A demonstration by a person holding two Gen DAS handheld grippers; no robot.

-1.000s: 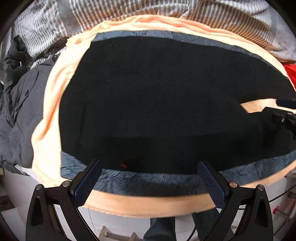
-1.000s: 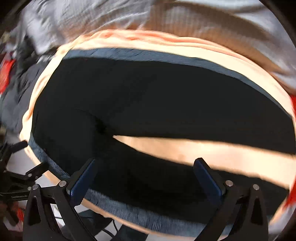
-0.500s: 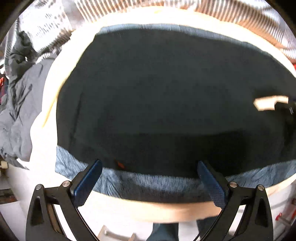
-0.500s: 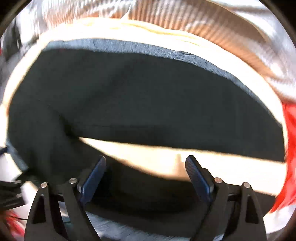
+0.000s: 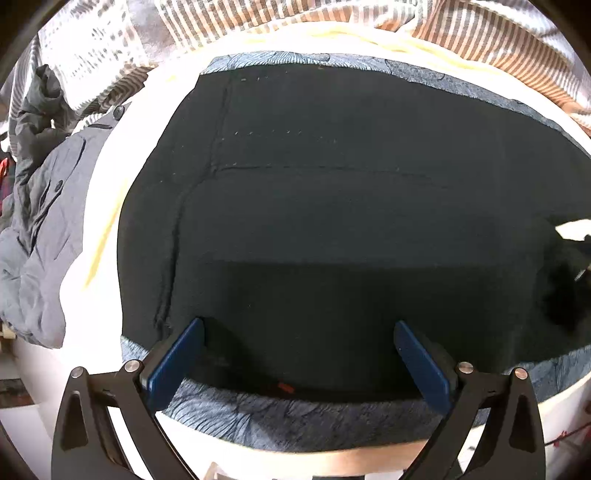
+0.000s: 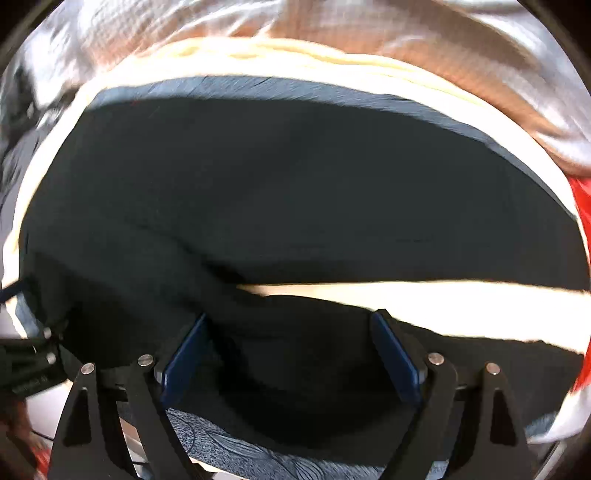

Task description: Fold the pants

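Grasp approach in hand: the left gripper (image 5: 298, 360) and right gripper (image 6: 291, 354), both open, are lowered onto the near edge of the black pants (image 5: 332, 221). Right jaws have just been narrowing, cloth between them unpinched. Closing on the hem is required next.

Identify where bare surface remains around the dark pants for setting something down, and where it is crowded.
Free: the pale strip between the pants and grey jacket, and the pale wedge between the legs. Crowded: striped bedding along the far edge.
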